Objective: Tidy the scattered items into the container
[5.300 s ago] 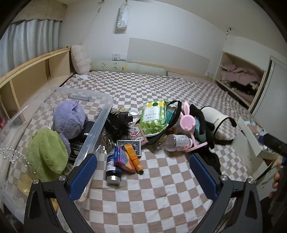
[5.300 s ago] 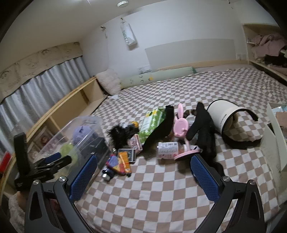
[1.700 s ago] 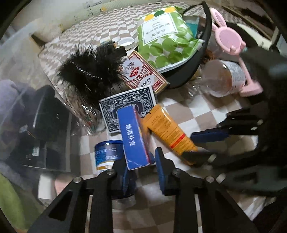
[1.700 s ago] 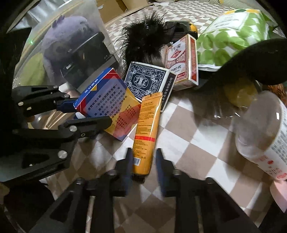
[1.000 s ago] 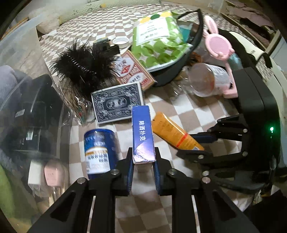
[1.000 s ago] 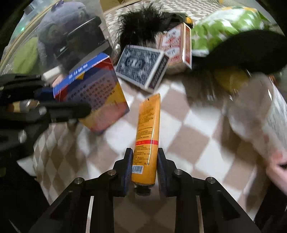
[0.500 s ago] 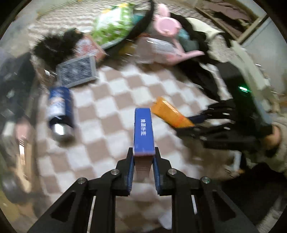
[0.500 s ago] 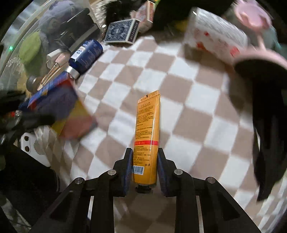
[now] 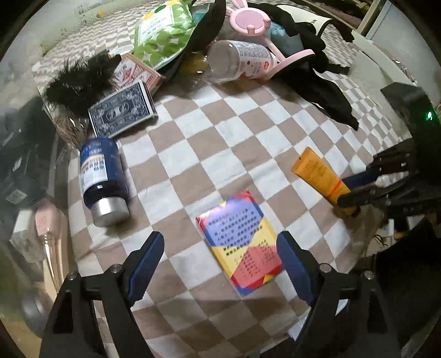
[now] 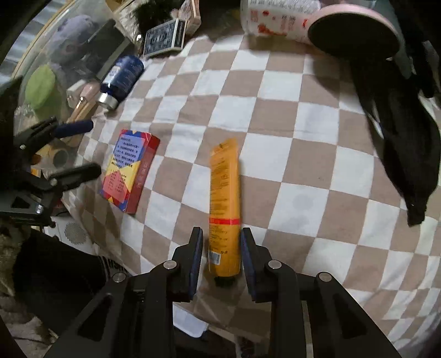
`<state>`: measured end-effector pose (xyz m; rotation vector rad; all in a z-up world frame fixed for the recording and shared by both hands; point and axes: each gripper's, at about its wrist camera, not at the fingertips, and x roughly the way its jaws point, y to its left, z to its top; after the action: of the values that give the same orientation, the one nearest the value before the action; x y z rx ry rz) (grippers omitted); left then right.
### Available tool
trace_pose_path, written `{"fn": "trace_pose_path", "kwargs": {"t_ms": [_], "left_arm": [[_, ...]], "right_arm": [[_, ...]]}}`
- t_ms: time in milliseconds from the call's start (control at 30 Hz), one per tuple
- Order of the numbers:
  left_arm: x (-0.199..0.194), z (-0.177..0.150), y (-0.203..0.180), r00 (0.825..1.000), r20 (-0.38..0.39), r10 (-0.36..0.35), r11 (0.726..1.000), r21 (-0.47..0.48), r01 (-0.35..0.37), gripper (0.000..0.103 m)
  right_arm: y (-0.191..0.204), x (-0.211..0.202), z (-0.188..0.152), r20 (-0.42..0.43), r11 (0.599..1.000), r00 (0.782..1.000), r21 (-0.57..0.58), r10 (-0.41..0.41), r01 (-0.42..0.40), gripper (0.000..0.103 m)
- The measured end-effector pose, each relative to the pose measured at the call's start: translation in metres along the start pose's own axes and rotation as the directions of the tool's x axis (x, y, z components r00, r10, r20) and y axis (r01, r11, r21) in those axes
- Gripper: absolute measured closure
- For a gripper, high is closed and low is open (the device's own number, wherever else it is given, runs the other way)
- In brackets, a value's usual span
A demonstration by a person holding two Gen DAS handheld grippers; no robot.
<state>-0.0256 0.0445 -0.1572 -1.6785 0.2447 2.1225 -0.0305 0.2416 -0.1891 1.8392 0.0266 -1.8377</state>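
Note:
My left gripper points down at the checkered bedspread and is opening wide; a colourful box lies flat between its blue fingers, untouched. The same box shows in the right wrist view beside the left gripper. My right gripper is opening around the cap end of an orange tube; a gap shows at the left pad, and the tube rests on the bedspread. The clear plastic container holding plush toys stands at the left.
A blue bottle lies beside the container. Behind it are a dark card deck, a red card box, black feathers, a green snack pack, a clear bottle, a pink mirror and black clothing.
The left gripper has let go of the colourful box, which now lies flat on the bedspread. The right jaws have loosened around the orange tube. Both hands drew back from the pile.

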Motion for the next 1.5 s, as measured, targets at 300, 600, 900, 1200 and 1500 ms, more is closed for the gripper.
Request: {"fn": "trace_pose_path", "kwargs": {"t_ms": [300, 600, 900, 1200, 1500], "left_arm": [[0.018, -0.027, -0.022, 0.987, -0.099, -0.124, 0.989, 0.068, 0.131, 0.008], [0.028, -0.021, -0.063, 0.964, -0.113, -0.242, 0.957, 0.134, 0.256, 0.002], [0.023, -0.016, -0.081, 0.945, -0.158, -0.288, 0.937, 0.159, 0.312, 0.002], [0.028, -0.026, -0.027, 0.939, -0.187, -0.289, 0.957, -0.073, 0.28, 0.002], [0.046, -0.027, -0.055, 0.921, -0.262, -0.288, 0.955, -0.006, 0.297, 0.002]], "right_arm": [[0.008, -0.03, 0.011, 0.12, 0.992, 0.989, 0.081, 0.087, -0.097, 0.01], [-0.018, -0.024, 0.018, 0.126, 0.987, 0.991, 0.147, 0.045, -0.064, 0.0], [-0.023, -0.015, 0.011, 0.069, 0.852, 0.89, 0.264, 0.45, -0.452, 0.0], [-0.015, 0.026, -0.008, -0.038, 0.77, 0.828, 0.394, 0.559, -0.502, 0.0], [-0.031, 0.012, -0.002, 0.002, 0.837, 0.906, 0.382, 0.424, -0.393, 0.0]]}}
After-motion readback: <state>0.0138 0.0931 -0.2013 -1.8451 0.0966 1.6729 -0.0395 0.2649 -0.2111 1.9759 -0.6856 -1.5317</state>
